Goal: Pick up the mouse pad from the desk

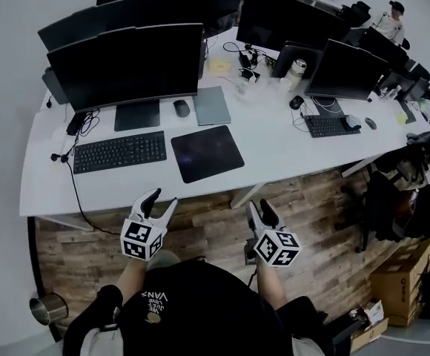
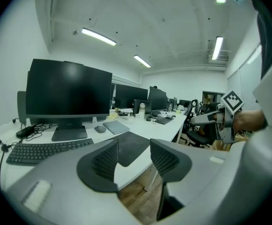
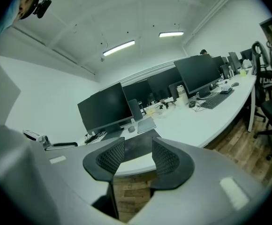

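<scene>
Wood-plank floor (image 1: 200, 228) lies under both tools, which hang in the air short of the near edge of the worktop (image 1: 274, 150). Side by side there, the left gripper (image 1: 163, 199) and the right gripper (image 1: 260, 208) each have their fingers spread with nothing between them. Each gripper view looks through that gap at the surface ahead, and neither gripper touches anything. On the white worktop, close to its near edge, the mouse pad (image 1: 207, 153) lies flat. It is a dark rectangle turned slightly askew, ahead of the two grippers and roughly between them. Just left of it sits a black keyboard (image 1: 119, 152). Behind the pad a dark mouse (image 1: 181, 108) and a flat grey slab (image 1: 212, 105) rest side by side. Farther back stands a wide dark monitor (image 1: 126, 65), with more screens along the worktop beyond
</scene>
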Demonstrator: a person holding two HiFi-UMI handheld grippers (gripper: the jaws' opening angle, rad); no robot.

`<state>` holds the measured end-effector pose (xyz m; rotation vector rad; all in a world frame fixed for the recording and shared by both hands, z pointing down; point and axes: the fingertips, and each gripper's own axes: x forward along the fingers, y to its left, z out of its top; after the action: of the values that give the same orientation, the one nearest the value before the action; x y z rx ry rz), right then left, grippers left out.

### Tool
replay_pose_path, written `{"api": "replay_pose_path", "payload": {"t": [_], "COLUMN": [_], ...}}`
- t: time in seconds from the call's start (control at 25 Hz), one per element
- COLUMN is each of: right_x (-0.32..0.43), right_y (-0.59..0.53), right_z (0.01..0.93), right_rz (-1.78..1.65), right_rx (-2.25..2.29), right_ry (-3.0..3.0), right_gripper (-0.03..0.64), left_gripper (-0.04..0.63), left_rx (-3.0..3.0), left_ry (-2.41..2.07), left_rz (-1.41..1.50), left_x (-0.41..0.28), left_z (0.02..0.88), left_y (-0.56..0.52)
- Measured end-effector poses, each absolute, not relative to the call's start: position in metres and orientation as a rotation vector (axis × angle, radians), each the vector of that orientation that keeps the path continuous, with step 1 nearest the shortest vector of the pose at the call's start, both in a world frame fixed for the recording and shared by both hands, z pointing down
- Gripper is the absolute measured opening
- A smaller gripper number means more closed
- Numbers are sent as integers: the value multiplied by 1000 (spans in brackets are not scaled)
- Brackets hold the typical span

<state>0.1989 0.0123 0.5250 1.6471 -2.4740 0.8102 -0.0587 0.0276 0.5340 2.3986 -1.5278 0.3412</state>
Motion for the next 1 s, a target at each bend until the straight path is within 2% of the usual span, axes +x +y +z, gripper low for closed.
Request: {"api": "replay_pose_path", "payload": {"t": [0.28, 1.0], "right_x": [205, 178], "right_y": [-9, -73], "right_z": [545, 562], "right_rz": [890, 958], "right_rx": [1610, 1816], "right_ry": [-2461, -2288], "right_gripper": [173, 173], "left_gripper": [184, 193], "left_rx": [2344, 2462], "left_ry": [-1549, -1296], "left_rz": [409, 601], "left_x": [-59, -78], "left_z": [549, 578], "left_y": [9, -125]}}
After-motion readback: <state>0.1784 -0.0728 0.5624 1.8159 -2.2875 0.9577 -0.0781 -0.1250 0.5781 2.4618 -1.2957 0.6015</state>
